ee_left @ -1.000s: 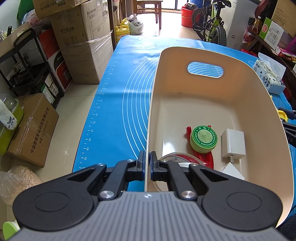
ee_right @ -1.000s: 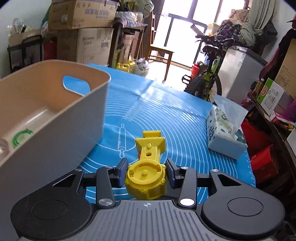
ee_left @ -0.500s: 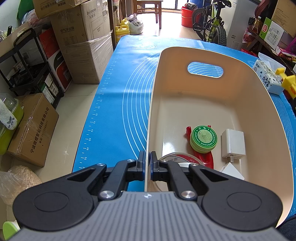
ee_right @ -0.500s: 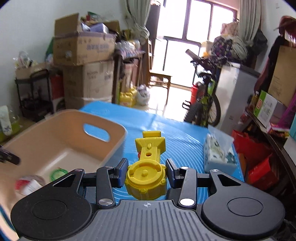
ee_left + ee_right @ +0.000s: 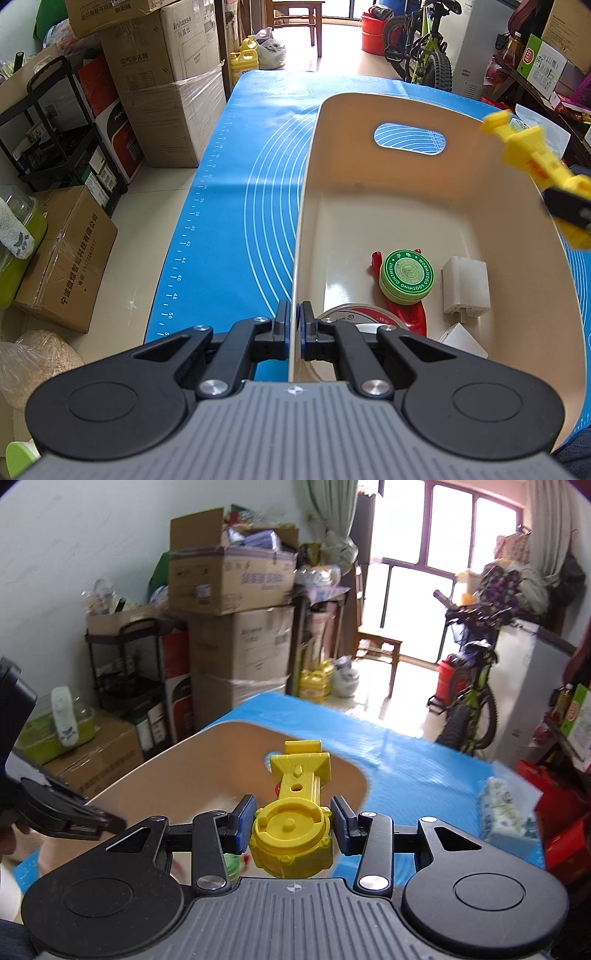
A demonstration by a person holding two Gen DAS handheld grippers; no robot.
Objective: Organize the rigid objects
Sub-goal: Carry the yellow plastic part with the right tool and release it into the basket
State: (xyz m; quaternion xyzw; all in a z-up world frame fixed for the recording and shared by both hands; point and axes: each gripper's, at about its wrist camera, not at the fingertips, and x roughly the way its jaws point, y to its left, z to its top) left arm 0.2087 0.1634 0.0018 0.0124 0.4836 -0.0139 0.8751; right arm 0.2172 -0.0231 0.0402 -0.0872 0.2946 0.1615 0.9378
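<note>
A beige plastic bin (image 5: 509, 229) stands on the blue mat (image 5: 251, 192). My left gripper (image 5: 293, 330) is shut on the bin's near left wall. Inside lie a green ointment tin (image 5: 406, 275), a red toy (image 5: 410, 317), a white charger (image 5: 466, 290) and a round tape-like object (image 5: 351, 319). My right gripper (image 5: 293, 825) is shut on a yellow toy launcher (image 5: 295, 812), held in the air above the bin (image 5: 207, 771). The launcher also shows at the right edge of the left wrist view (image 5: 532, 162), over the bin's right rim.
A tissue pack (image 5: 506, 812) lies on the mat to the right of the bin. Stacked cardboard boxes (image 5: 166, 85), a black rack (image 5: 55, 136) and a bicycle (image 5: 424, 48) stand around the table. The mat's left edge drops to the floor.
My right gripper has lifted the yellow launcher off the mat and carried it left, up over the bin's right rim. The left gripper and the bin have not moved.
</note>
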